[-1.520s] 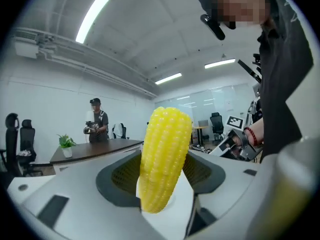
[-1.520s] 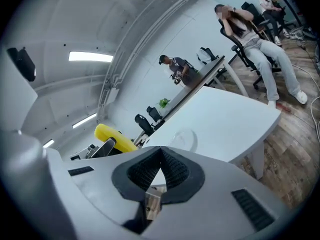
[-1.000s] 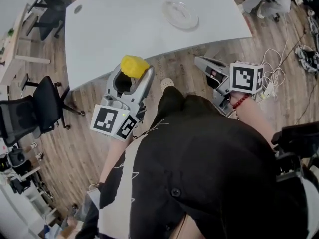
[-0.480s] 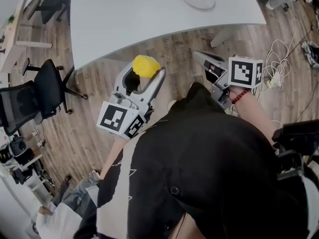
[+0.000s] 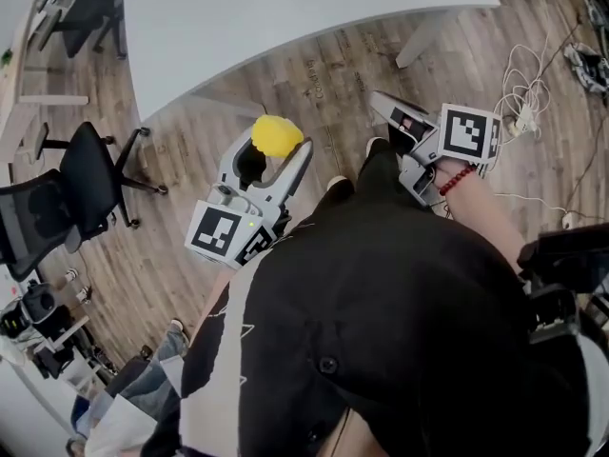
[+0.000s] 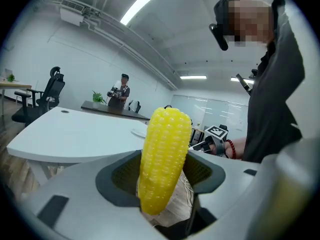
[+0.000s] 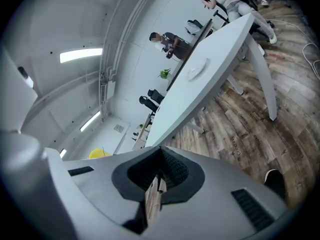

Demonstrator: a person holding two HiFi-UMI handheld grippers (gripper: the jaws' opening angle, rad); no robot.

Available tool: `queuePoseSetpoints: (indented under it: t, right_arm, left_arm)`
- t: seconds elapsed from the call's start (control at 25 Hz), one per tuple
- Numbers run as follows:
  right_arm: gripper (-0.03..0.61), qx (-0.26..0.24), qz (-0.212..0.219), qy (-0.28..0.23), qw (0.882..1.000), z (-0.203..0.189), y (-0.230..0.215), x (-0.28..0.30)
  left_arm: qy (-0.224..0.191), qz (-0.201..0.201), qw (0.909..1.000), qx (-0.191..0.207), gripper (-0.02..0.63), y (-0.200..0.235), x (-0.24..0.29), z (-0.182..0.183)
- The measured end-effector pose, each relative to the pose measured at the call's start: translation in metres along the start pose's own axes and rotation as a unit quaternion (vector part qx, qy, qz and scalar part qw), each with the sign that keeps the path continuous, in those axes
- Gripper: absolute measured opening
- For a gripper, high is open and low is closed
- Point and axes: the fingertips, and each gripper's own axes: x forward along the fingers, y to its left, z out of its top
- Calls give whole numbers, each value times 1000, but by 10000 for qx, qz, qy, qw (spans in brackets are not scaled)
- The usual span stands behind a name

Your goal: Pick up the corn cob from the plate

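Currently left gripper (image 6: 162, 184) fingers clamp corn cob (image 6: 167, 139); right gripper (image 7: 159, 181) fingers closed (empty).

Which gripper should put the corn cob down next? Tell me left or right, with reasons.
Left. The left gripper is shut on the corn cob. The right gripper has its jaws together with nothing between them, so it would probably need a handover first.

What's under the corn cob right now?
Wood floor, off the table edge; no plate there. The left gripper clamps the corn cob, its jaws covering the cob's sides.
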Motion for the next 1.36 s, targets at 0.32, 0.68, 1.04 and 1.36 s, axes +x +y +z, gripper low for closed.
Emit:
queuePoseSetpoints:
  t: [0.32, 0.68, 1.04, 1.36]
  right_arm:
    - [14, 107, -605, -103, 9981, -28, -13, -32]
    - [14, 78, -763, -188, 9969, -35, -13, -41]
    - [14, -73, -761, -229, 9968, -32, -6, -38]
    - [14, -228, -701, -217, 9970, -29, 7, -23]
  left_arm:
    - [95, 18, 9989, -456, 265, 5, -21, -33]
    - [22, -139, 9982, -589, 265, -1, -22, -37]
    - [-157, -101, 9983, -550, 265, -2, -34, -27]
    - [-212, -8, 9980, -595, 265, 12, -50, -30]
